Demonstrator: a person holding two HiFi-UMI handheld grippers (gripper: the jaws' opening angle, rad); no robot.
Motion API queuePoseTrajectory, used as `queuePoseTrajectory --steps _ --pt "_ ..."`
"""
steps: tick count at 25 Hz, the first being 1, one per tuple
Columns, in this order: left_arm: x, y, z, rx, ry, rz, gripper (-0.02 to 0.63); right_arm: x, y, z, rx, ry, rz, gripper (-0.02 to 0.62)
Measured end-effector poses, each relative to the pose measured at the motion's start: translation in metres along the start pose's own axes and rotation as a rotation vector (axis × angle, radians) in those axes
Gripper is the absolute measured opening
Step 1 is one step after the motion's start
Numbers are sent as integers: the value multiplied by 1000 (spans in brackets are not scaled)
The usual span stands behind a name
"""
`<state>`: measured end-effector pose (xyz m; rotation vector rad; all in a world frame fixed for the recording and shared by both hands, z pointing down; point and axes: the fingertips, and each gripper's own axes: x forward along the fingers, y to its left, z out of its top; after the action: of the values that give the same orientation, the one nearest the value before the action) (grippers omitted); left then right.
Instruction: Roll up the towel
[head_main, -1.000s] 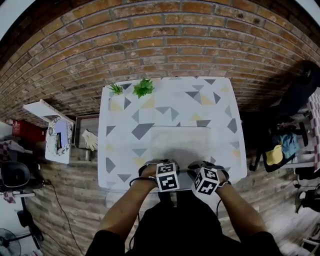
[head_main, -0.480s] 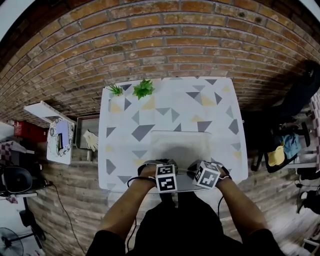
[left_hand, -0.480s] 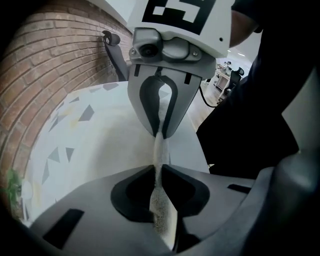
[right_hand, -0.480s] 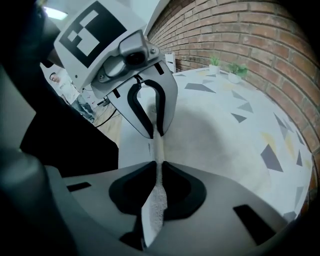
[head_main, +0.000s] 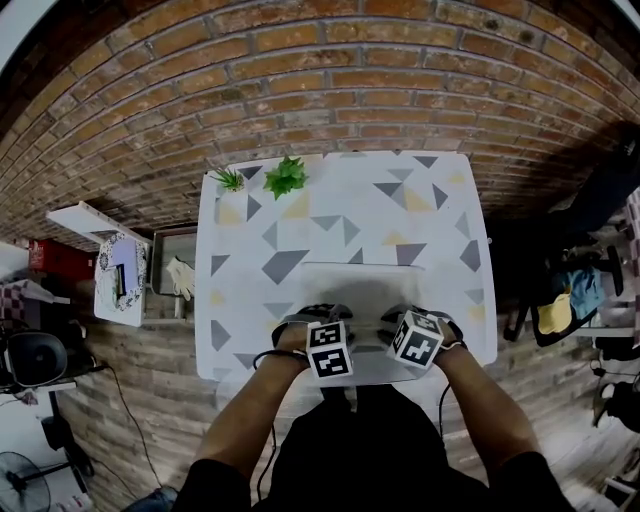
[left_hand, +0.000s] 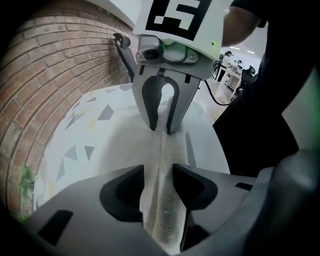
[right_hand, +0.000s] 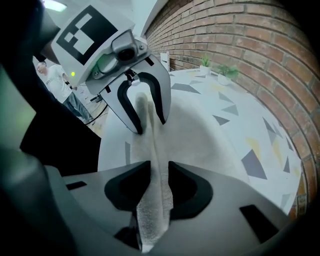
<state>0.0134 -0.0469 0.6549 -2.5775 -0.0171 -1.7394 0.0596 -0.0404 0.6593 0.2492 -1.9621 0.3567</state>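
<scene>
A pale grey towel (head_main: 360, 285) lies flat on the near half of the triangle-patterned table (head_main: 250, 230). Its near edge is pinched up into a narrow ridge (left_hand: 161, 150). My left gripper (head_main: 322, 320) and right gripper (head_main: 400, 320) stand side by side over that edge, pointing steeply down. In the left gripper view the ridge runs between my left gripper's (left_hand: 158, 172) jaws, which are opening. In the right gripper view the raised fold (right_hand: 152, 150) stands between my right gripper's (right_hand: 159, 170) jaws, which are also opening. Neither pair of pads clamps the cloth.
Two small green plants (head_main: 287, 175) stand at the table's far left corner against the brick wall. A crate with a white glove (head_main: 178, 278) sits left of the table. A chair with clothes (head_main: 565, 305) is to the right.
Both grippers have shifted slightly away from me along the towel's near edge, the right one most visibly. Their cubes have tilted a little.
</scene>
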Motion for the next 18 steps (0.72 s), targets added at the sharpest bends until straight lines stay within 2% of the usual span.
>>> queuePoseTrajectory --steps 5,10,14,18 --pt "-8 -9 1 20 -26 38 192 -13 5 7 -16 -54 -73 123" --pt "-14 -28 -6 58 -36 68 190 -16 32 15 -27 -103 -107 110" --pt "-19 -42 -5 126 -23 93 186 -7 52 10 -38 -83 -105 110" --pt "-10 -46 -10 132 4 117 184 6 49 -2 -52 -26 -143 134"
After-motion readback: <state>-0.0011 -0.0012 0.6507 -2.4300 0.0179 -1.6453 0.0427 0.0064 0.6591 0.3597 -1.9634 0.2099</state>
